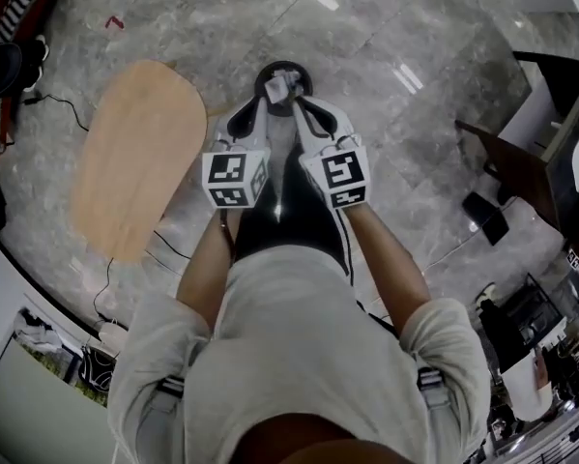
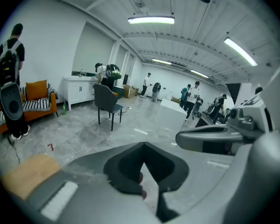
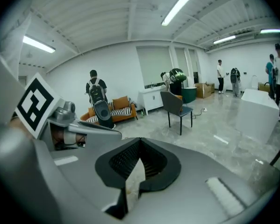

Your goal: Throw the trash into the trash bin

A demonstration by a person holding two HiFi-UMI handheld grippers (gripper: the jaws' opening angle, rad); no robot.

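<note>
Seen from above, the left gripper (image 1: pixel 270 95) and right gripper (image 1: pixel 296 97), marker cubes side by side, converge at their tips on a pale crumpled piece of trash (image 1: pixel 282 85). The right jaws are clenched on a pale sheet of it; the left jaws meet at their tips, but whether they pinch the trash cannot be told. Just beyond the tips shows a dark round bin (image 1: pixel 266 70) on the grey marble floor (image 1: pixel 395 27), with an oval wooden table (image 1: pixel 134 153) to its left.
</note>
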